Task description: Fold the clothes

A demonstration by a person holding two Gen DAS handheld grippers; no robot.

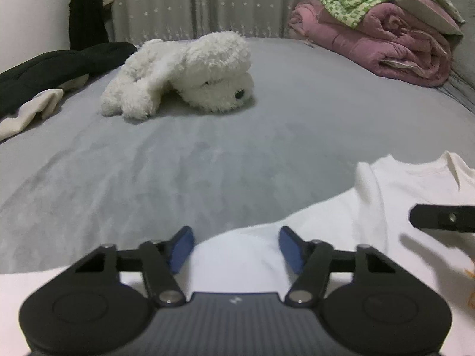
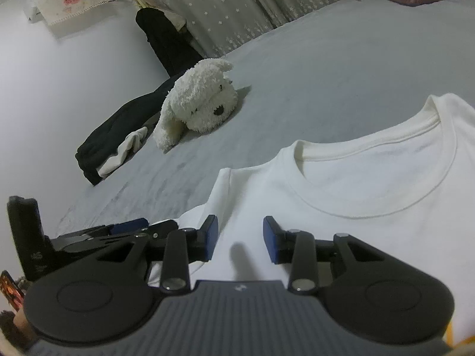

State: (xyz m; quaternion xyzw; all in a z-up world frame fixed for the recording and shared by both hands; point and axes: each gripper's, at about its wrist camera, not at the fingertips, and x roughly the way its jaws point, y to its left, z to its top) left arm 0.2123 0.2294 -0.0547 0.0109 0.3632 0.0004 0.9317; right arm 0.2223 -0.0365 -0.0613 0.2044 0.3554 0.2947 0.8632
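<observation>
A white T-shirt (image 2: pixel 341 190) lies flat on the grey bed (image 2: pixel 326 59), its round collar toward the far side. My right gripper (image 2: pixel 240 238) hovers open over the shirt's chest, just below the collar, with nothing between its blue pads. My left gripper (image 1: pixel 236 244) is open too, above the shirt's (image 1: pixel 341 222) left sleeve and shoulder edge, with only cloth showing under the gap. The right gripper's black finger (image 1: pixel 442 222) pokes in at the right edge of the left wrist view. The left gripper (image 2: pixel 127 228) shows low at the left in the right wrist view.
A white plush dog (image 1: pixel 184 74) lies mid-bed. Black garments and a cream cloth (image 1: pixel 38 74) sit at the bed's left side. A pink quilt with a green patterned cloth (image 1: pixel 380 35) is piled at the far right. Star-print curtains (image 1: pixel 193 3) hang behind the bed.
</observation>
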